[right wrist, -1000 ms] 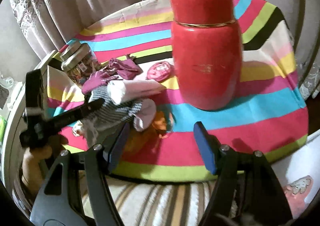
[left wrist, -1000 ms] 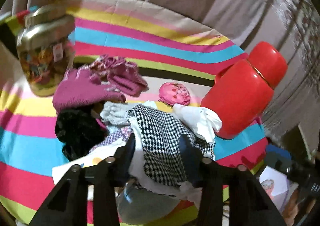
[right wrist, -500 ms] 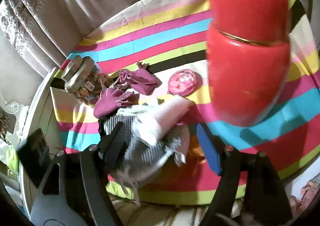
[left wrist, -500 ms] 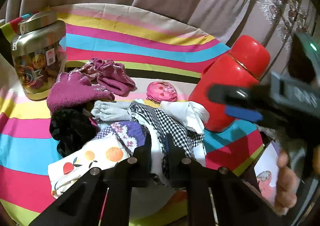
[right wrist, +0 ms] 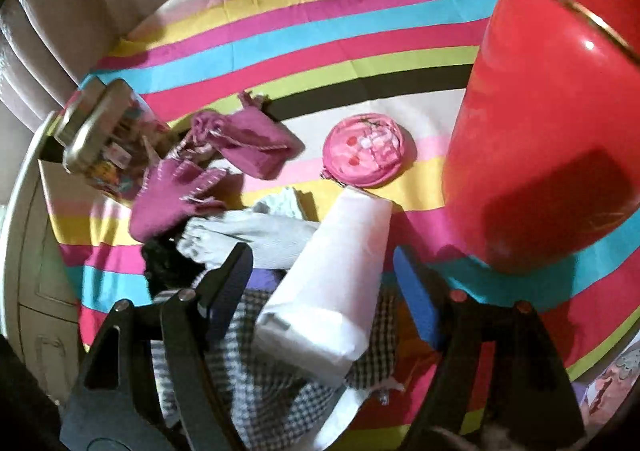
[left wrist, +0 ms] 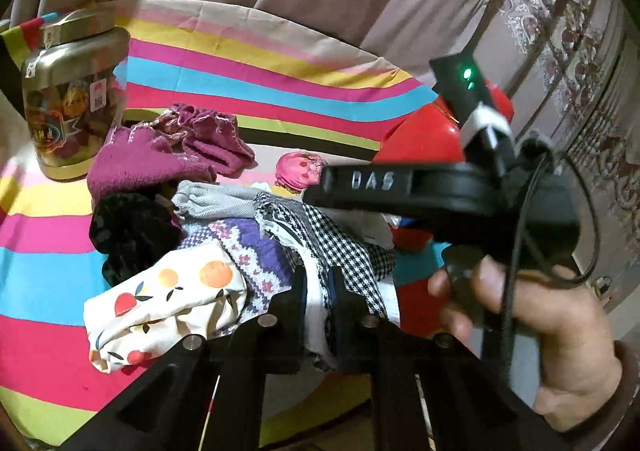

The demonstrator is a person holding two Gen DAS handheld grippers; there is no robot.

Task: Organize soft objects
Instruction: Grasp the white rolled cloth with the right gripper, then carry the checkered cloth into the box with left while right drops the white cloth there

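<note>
Striped tablecloth carries clothes pile, red jar, tin, perhaps purse.

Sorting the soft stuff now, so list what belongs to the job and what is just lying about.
Job: checked cloth, white cloth, fruit-print cloth, purple gloves, black cloth.
Lying about: red flask, sweet jar, pink pouch.

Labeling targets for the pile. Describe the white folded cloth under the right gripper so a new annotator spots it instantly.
Start at the big red canister on the striped tablecloth. At its base, toward the pile, the white folded cloth lies on a black-and-white checked cloth, between the closing, not yet touching jaws of the right gripper. It is the only plain white, neatly folded piece; the neighbours are patterned or crumpled.
</note>
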